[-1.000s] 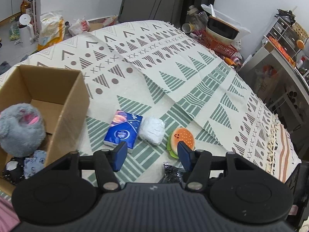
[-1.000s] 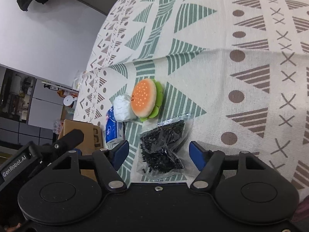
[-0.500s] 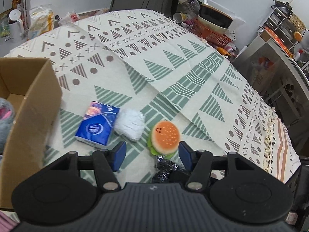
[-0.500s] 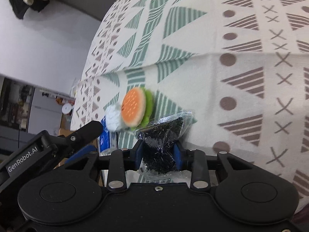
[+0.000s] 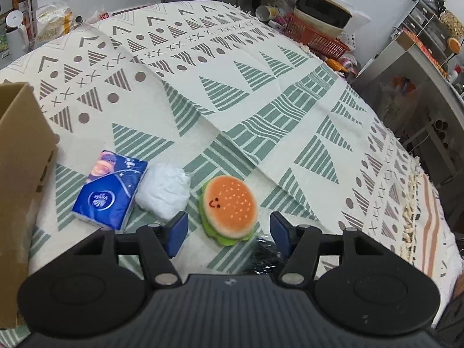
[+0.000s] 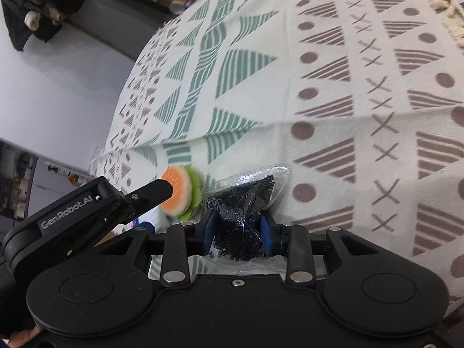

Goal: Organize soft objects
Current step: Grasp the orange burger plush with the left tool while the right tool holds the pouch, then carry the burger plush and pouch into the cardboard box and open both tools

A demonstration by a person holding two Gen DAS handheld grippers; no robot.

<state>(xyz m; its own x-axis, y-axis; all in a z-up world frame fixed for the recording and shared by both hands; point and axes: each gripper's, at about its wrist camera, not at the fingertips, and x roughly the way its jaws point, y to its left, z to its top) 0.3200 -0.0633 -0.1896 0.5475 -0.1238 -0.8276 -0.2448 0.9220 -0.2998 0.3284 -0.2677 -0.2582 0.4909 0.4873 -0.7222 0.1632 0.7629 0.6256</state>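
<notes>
A plush burger (image 5: pixel 229 209) with an orange bun and green lettuce lies on the patterned cloth, between the open fingers of my left gripper (image 5: pixel 229 233), which hovers just short of it. A white wad (image 5: pixel 163 192) and a blue tissue pack (image 5: pixel 111 192) lie left of the burger. My right gripper (image 6: pixel 239 232) is shut on a clear bag of black beads (image 6: pixel 243 203), pinching its middle. The burger (image 6: pixel 181 192) shows blurred behind the left gripper's body in the right wrist view. The bead bag (image 5: pixel 264 256) peeks out under the left gripper.
A cardboard box (image 5: pixel 20 156) stands at the left edge. The patterned tablecloth (image 5: pixel 246 92) covers the table. A red basket (image 5: pixel 316 39), jars and a bowl crowd the far end. A metal shelf (image 5: pixel 420 66) stands off to the right.
My right gripper went from open around the bead bag to shut on it. My left gripper swung right, away from the box, and closed in on the burger.
</notes>
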